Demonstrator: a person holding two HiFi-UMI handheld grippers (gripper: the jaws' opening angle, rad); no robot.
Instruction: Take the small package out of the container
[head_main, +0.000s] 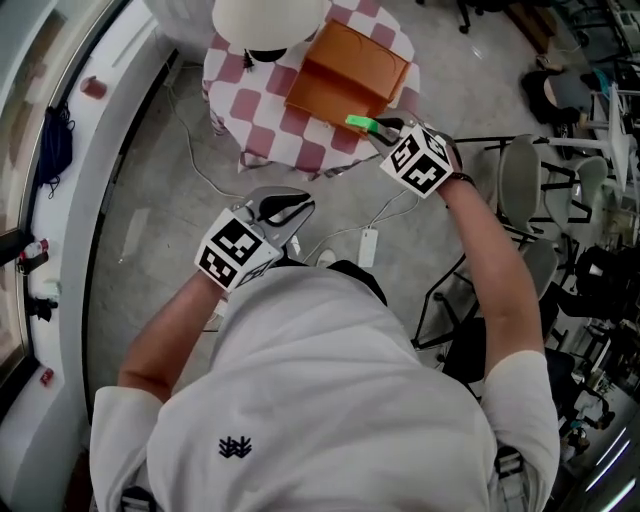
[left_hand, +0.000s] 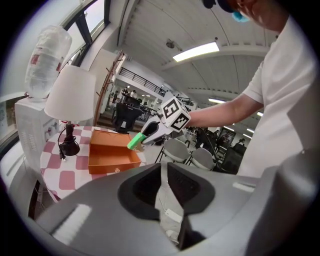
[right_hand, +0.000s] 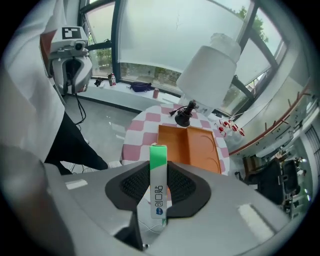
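One round counter (head_main: 262, 120) draped in red-and-white checked cloth stood far ahead, bearing one white-shaded lamp (head_main: 265, 20) and one open orange cardboard box (head_main: 325, 105). The left tool (head_main: 285, 208) hung near, jaws slightly apart on nothing. The right tool (head_main: 388, 130) pinched one small green-and-white carton (right_hand: 158, 185), printed with blue Chinese characters, above the box's near right edge.
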